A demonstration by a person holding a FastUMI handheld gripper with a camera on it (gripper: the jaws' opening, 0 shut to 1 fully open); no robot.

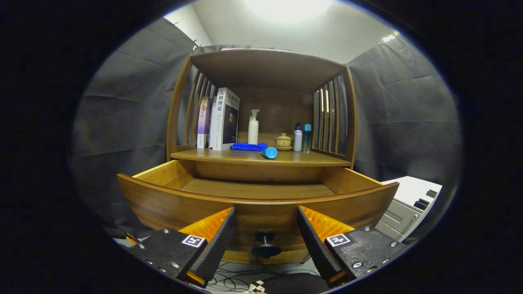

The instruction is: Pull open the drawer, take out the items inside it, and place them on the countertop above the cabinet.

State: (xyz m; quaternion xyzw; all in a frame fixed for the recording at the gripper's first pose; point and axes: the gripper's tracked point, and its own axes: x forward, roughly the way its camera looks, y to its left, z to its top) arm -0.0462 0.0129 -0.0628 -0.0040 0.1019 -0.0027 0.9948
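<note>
Gripper (265, 237) wide open, holding nothing, flanking knob (264, 243) without touching. Drawer (257, 204) pulled out; cloth (249, 146) and tube (269, 152) on surface (212, 155) at 12 o'clock.

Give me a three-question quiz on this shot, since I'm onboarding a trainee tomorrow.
1. True or false: the drawer stands pulled open.
2. Which lies on its side at the countertop's front edge? A) white pump bottle B) blue cylinder C) lidded cup
3. What sits between the fingers of the tongs?

Key:
1. True.
2. B.
3. The drawer's dark knob, with the fingers spread apart and not touching it.
</note>
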